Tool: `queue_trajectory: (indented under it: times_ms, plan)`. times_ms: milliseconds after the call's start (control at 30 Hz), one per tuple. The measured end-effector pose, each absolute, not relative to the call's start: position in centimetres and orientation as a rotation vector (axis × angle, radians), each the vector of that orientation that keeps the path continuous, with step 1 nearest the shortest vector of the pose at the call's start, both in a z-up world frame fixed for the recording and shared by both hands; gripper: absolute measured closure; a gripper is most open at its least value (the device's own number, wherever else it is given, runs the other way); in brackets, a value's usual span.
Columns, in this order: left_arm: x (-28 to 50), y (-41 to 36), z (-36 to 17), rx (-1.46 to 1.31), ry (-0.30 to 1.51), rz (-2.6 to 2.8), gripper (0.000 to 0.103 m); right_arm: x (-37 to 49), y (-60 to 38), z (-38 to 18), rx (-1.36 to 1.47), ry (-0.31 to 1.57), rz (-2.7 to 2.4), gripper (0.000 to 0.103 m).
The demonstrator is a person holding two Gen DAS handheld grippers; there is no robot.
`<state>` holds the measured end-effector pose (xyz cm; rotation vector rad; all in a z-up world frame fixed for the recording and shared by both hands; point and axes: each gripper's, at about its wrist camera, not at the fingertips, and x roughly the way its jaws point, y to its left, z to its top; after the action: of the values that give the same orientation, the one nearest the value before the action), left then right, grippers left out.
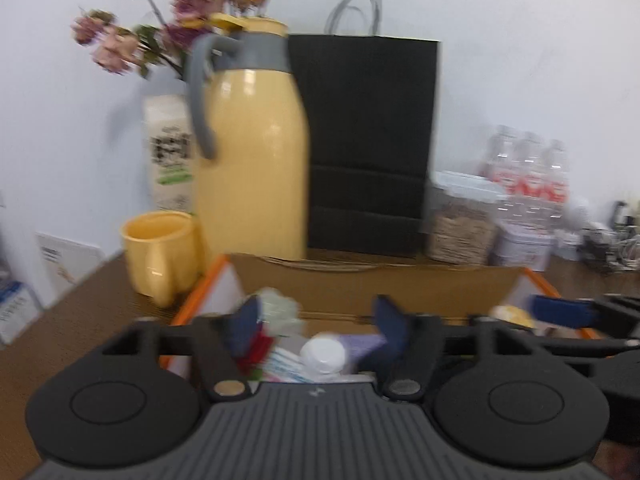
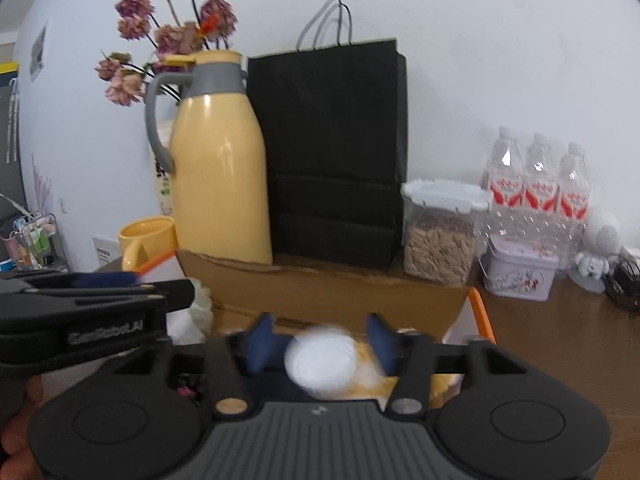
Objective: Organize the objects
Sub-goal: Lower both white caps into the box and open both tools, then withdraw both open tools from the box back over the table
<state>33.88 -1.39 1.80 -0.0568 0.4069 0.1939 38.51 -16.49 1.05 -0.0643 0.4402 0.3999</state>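
Two hand-held tongs hover side by side over an open cardboard box (image 2: 340, 292) with orange-edged flaps on a wooden surface (image 2: 560, 344), as a person sorts household odds and ends. At far left a yellow mug (image 1: 160, 254) stands just beside the box's left flap, with a tall yellow thermos jug (image 1: 252, 152) behind it and a black paper bag (image 1: 368, 144) next along the wall; neither is within reach of the jaws. The left tongs (image 1: 316, 320) stand wide open above the box's left half, nothing pressed between the blue pads; a white-capped bottle (image 1: 324, 354) lies low between them among crumpled packets, its cap turned toward the camera, so its long axis appears to run roughly along the tongs' own line. The right tongs (image 2: 320, 344), close alongside, have their jaws parted to either side of a blurred white round object (image 2: 320, 364) above something yellow; clear gaps show at both pads, so it looks loose rather than gripped, though blur leaves that uncertain. Each object lies straight ahead of and below its own tongs, inside the box. Further right, a clear grain container (image 2: 440, 236), bottled water (image 2: 536, 184) and a small tin (image 2: 520, 272) line the wall.
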Motion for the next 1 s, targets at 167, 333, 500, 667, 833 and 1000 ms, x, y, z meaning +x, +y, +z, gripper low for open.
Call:
queue_trajectory:
  times_ms: [167,333,500,667,833,1000]
  plan:
    - [33.9,-0.5,2.0,-0.084,0.391,0.256,0.0,39.0,-17.9,0.9,-0.016,0.46,0.343,0.0]
    - [33.7,-0.9,2.3,-0.066,0.375,0.254,0.0,38.9,-18.1,1.0,-0.019,0.462,0.347,0.0]
    - [33.6,-1.0,2.4,-0.058,0.372,0.256,0.0,38.8,-18.1,1.1,-0.019,0.464,0.357,0.0]
    - [32.8,-1.1,2.9,-0.041,0.36,0.268,0.0,38.3,-18.1,1.5,-0.015,0.457,0.362,0.0]
    - [30.8,-1.4,4.1,-0.023,0.346,0.273,0.0,36.7,-18.2,2.7,-0.02,0.427,0.359,0.0]
    - [27.9,-1.3,5.2,-0.025,0.353,0.256,0.0,33.7,-18.4,4.0,-0.03,0.414,0.363,0.0]
